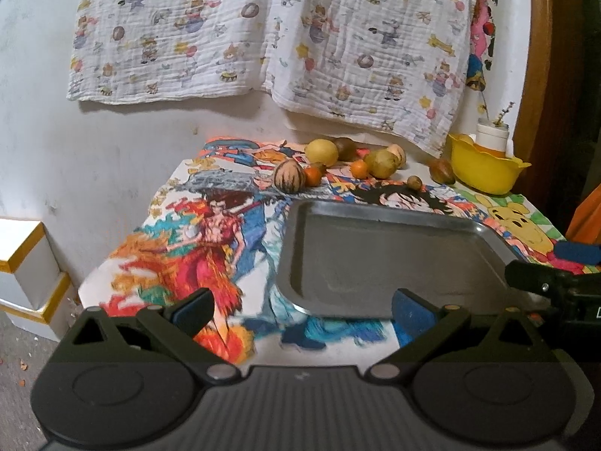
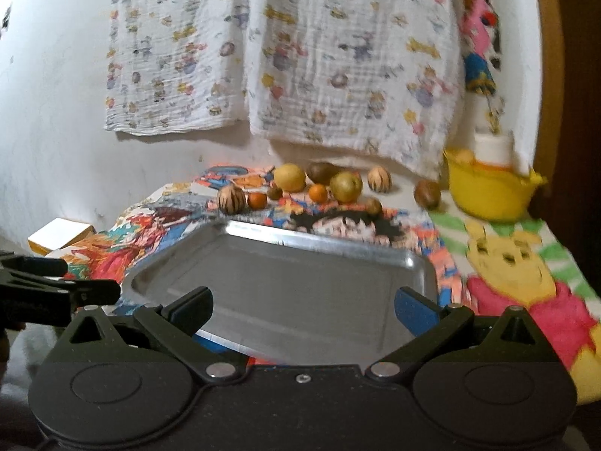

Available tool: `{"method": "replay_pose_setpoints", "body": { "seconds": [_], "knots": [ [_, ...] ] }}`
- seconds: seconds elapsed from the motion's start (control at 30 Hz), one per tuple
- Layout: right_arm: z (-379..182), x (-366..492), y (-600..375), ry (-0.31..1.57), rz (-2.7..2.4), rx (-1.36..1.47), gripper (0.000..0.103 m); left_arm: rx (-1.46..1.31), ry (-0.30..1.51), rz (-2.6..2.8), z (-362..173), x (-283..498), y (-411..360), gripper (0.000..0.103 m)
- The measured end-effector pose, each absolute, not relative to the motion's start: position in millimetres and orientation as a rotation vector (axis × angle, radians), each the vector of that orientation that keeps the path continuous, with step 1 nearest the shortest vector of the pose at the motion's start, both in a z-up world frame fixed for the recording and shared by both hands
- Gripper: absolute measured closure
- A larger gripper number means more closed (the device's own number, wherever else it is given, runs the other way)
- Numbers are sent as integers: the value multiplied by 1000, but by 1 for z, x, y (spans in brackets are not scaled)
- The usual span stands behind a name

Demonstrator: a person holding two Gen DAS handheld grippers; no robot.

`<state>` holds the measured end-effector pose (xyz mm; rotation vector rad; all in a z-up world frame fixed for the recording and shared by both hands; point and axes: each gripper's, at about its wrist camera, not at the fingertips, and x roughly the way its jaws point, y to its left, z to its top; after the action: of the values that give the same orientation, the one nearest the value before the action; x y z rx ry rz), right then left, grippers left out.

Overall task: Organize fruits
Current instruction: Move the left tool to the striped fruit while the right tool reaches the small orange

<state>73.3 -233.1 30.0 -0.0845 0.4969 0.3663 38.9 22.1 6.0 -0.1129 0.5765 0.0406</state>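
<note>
Hovering over empty tray, both grippers, left and right, fingers wide apart, holding nothing. Fruits loose at counter's back edge: small, round, probably light and roll-prone; pinch across the widest part.

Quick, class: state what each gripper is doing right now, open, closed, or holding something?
Left gripper: open, holding nothing, at the near edge of the metal tray.
Right gripper: open, holding nothing, over the same tray.
</note>
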Motion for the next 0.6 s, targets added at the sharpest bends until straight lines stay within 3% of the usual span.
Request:
{"method": "replay_pose_setpoints", "body": {
  "seconds": [0.6],
  "knots": [
    [63, 203, -191, 512, 579, -303, 0, -72, 618, 32, 34, 162, 65, 0]
  ]
}}
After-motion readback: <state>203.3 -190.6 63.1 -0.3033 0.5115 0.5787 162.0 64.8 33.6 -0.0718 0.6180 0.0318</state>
